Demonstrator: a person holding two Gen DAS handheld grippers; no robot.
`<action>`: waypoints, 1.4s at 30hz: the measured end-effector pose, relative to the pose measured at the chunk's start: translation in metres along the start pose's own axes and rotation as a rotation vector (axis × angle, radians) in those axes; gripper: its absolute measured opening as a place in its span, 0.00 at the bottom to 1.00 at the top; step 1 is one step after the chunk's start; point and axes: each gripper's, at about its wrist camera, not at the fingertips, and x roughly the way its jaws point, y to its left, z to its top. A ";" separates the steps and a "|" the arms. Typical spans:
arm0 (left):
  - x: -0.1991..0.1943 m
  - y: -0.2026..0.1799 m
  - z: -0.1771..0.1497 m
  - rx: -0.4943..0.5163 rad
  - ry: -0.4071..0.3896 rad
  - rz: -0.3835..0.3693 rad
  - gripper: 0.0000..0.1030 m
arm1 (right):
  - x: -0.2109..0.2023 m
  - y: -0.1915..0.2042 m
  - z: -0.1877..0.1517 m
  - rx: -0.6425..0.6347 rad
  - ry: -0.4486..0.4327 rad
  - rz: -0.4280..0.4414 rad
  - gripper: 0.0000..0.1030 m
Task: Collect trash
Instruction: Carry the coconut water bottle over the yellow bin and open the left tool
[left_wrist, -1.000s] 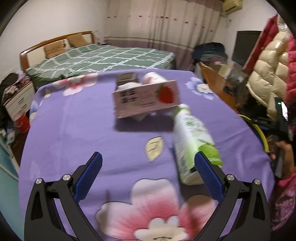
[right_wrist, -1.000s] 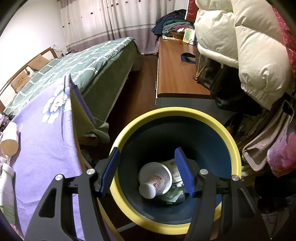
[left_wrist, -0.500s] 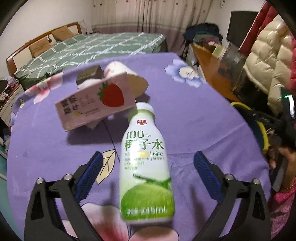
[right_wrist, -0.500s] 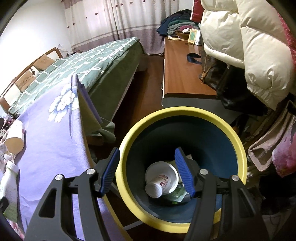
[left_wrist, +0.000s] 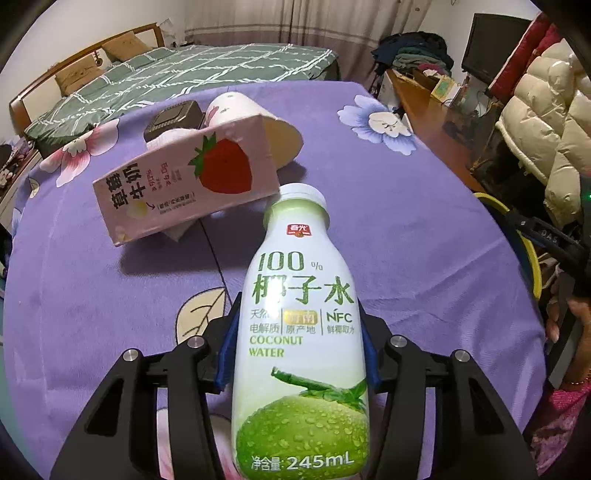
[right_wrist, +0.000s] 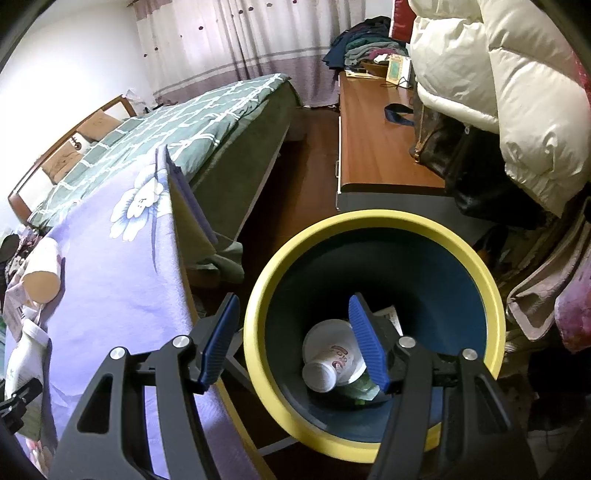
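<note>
My left gripper (left_wrist: 297, 317) is closing its jaws on a white and green coconut water bottle (left_wrist: 295, 266), and the blue pads press its sides; the bottle points away from me above the purple flowered cloth (left_wrist: 388, 229). Behind it lie a pink strawberry milk carton (left_wrist: 184, 192), a paper cup (left_wrist: 258, 122) on its side and a small dark box (left_wrist: 173, 118). My right gripper (right_wrist: 292, 301) is open over the yellow-rimmed blue bin (right_wrist: 369, 218), one finger outside the rim and one inside. A used paper cup (right_wrist: 328, 358) and other scraps lie in the bin.
The bin stands off the table's right edge, its rim (left_wrist: 532, 258) showing there beside a person's hand (left_wrist: 569, 325). A green checked bed (left_wrist: 207, 66) lies beyond the table. A wooden bench (right_wrist: 373, 140), bags and a puffy white coat (right_wrist: 517, 92) crowd the right side.
My left gripper swung right and came down over the lying bottle, then shut on its sides. The right gripper and the bin stayed where they were.
</note>
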 end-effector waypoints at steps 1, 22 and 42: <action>-0.003 -0.002 0.000 0.002 -0.005 -0.002 0.50 | -0.001 0.001 -0.001 -0.008 -0.001 0.002 0.57; -0.011 -0.158 0.024 0.264 -0.028 -0.168 0.50 | -0.046 -0.089 -0.015 0.069 -0.081 -0.030 0.57; 0.070 -0.325 0.057 0.464 0.047 -0.273 0.51 | -0.052 -0.160 -0.022 0.186 -0.093 -0.088 0.57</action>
